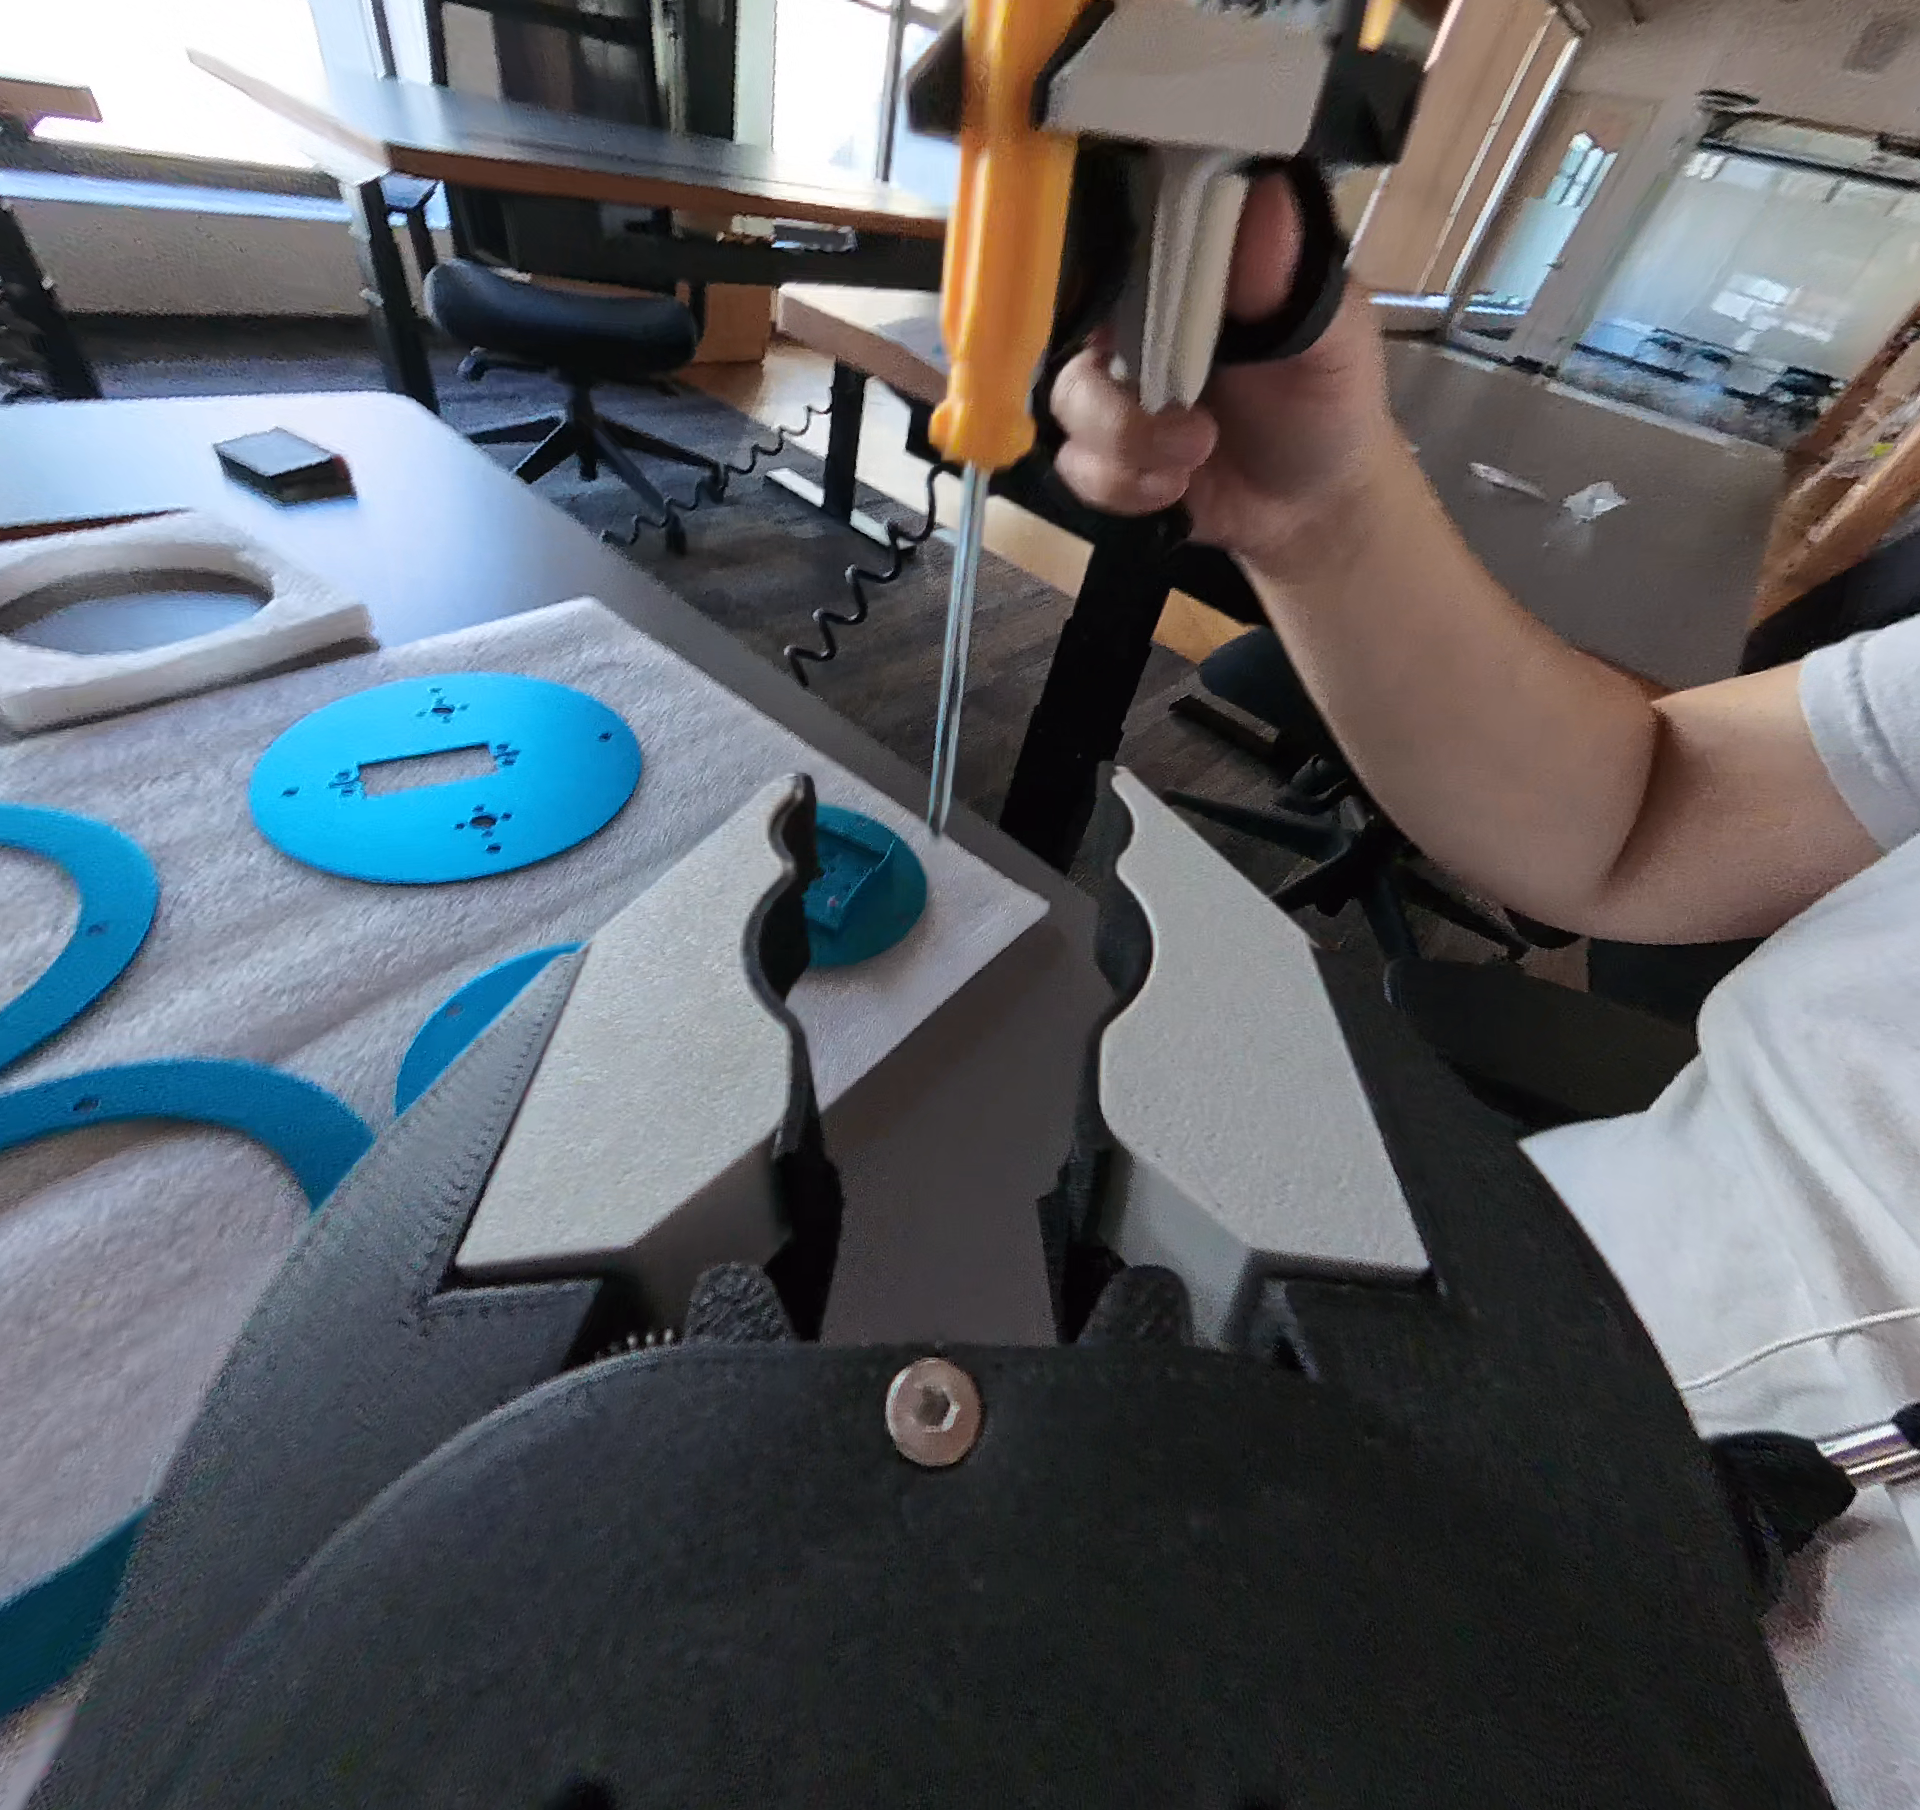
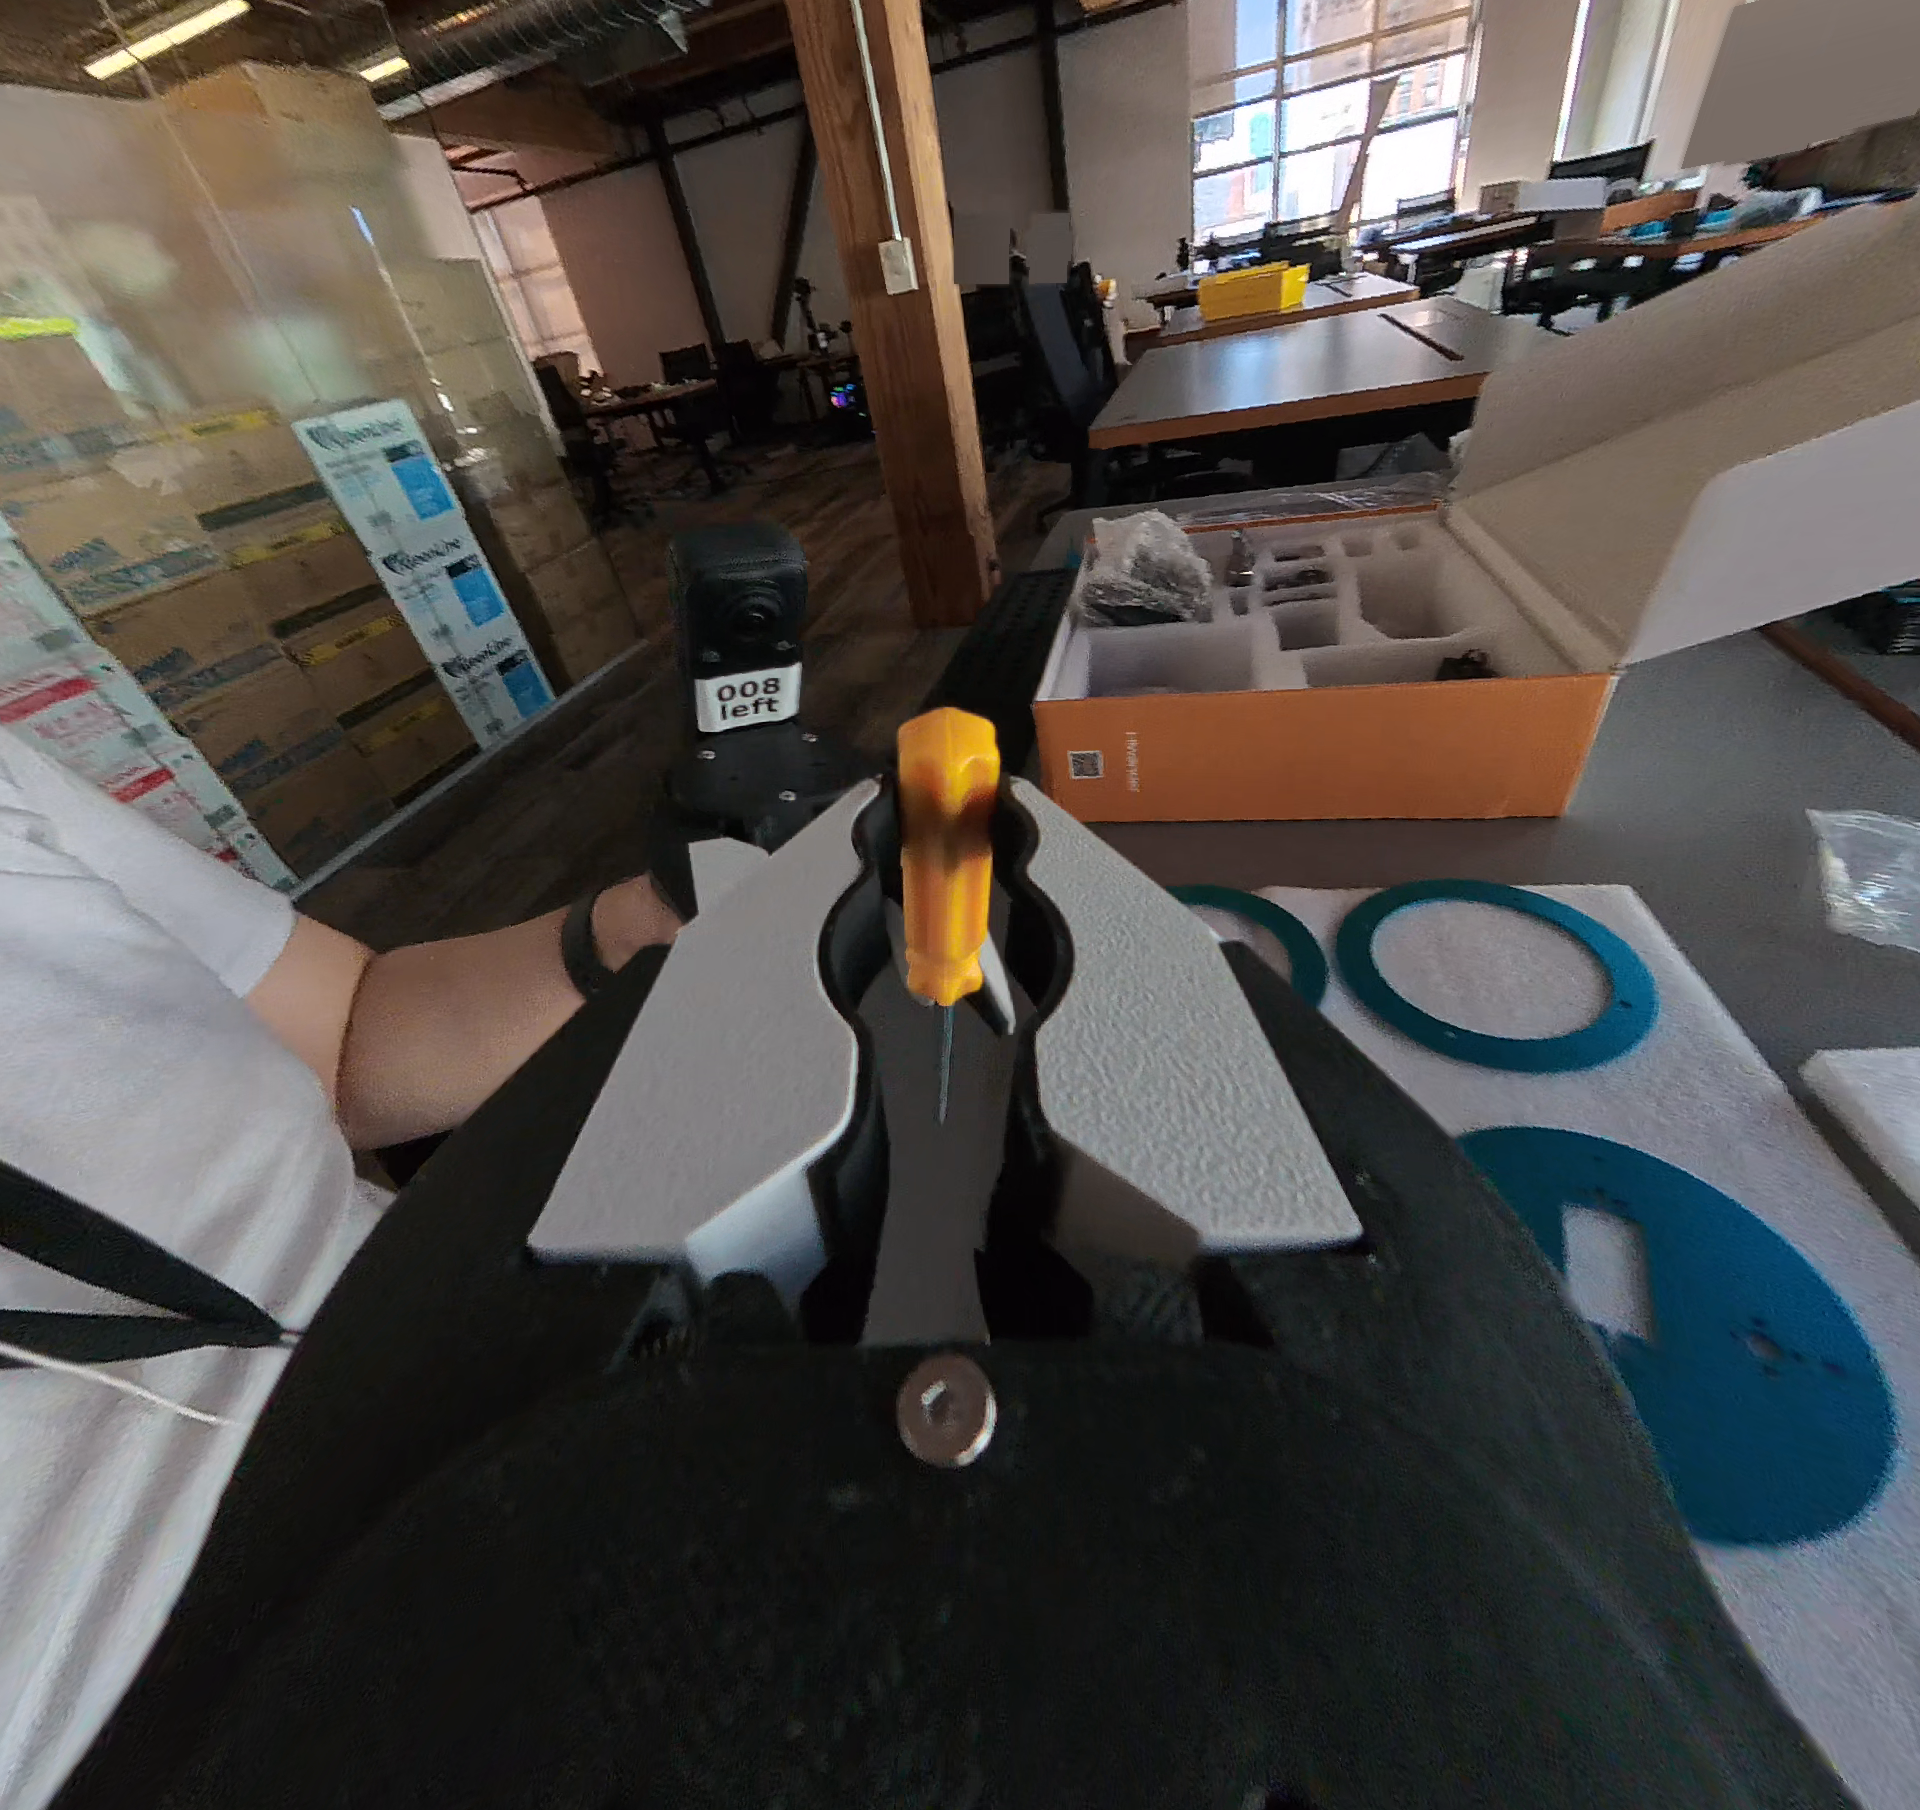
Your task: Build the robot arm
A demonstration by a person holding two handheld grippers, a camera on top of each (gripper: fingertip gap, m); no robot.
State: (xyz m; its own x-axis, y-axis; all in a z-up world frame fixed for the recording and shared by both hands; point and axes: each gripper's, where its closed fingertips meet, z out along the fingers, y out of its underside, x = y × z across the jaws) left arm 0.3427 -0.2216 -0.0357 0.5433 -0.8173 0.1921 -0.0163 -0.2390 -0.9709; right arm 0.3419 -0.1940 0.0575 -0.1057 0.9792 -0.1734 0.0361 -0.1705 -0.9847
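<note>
While right gripper (image 2: 948, 887) jaws clamp the orange screwdriver (image 1: 1006, 202) upright, left gripper (image 1: 961, 887) jaws apart, small blue disc (image 1: 868, 893) just beyond

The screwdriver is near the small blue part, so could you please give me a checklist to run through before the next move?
1. Right gripper shut on the orange screwdriver: ok.
2. Screwdriver upright, tip pointing down: ok.
3. Tip seated on the small blue disc: not ok; it sits just beside the rim, over the white foam sheet.
4. Left gripper steadying the disc: not ok; fingers open, holding nothing.
5. Screw in place on the disc: cannot tell.
</note>
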